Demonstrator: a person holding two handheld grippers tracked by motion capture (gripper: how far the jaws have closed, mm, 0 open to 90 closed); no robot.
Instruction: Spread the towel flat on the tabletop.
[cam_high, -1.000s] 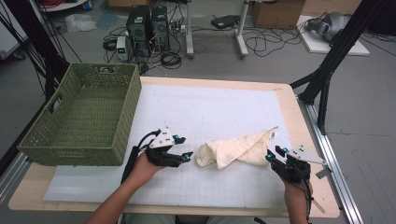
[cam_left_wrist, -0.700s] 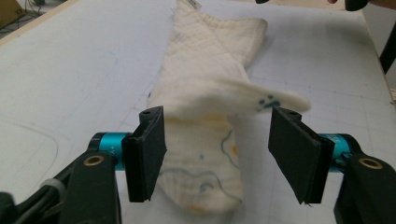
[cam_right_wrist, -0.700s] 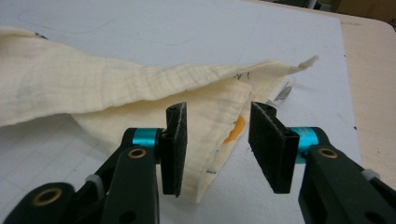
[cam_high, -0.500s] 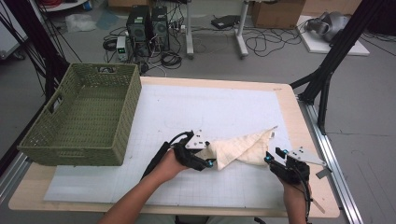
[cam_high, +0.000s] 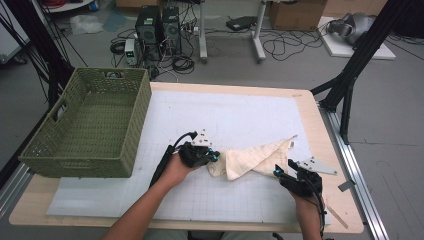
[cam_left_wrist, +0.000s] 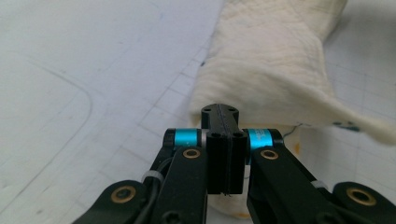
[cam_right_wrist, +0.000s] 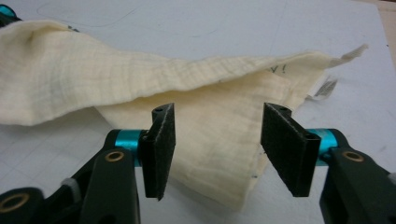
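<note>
Since a second ago the left tool (cam_high: 214, 159) has slid rightward across the white gridded mat (cam_high: 240, 120) and reached the near left end of the crumpled cream muslin cloth (cam_high: 252, 159), which earlier lay just clear of it. That cloth sits on the front right part of the mat, bunched and partly folded over itself, with one thin corner pointing away toward the far right; its shape has hardly changed. In the left gripper view the left tool's jaws are pressed together, their tips against the cloth's edge; whether any fabric is pinched between them I cannot tell. The right tool (cam_high: 278, 173) has stayed where it was, at the cloth's near right edge, and the right gripper view shows its jaws spread wide, with the folded cloth lying between and beyond them, nothing gripped. Well apart to the left, the olive-green woven plastic basket (cam_high: 135, 120) stands on the pale wooden surface (cam_high: 312, 112), overlapping the mat's left edge.
</note>
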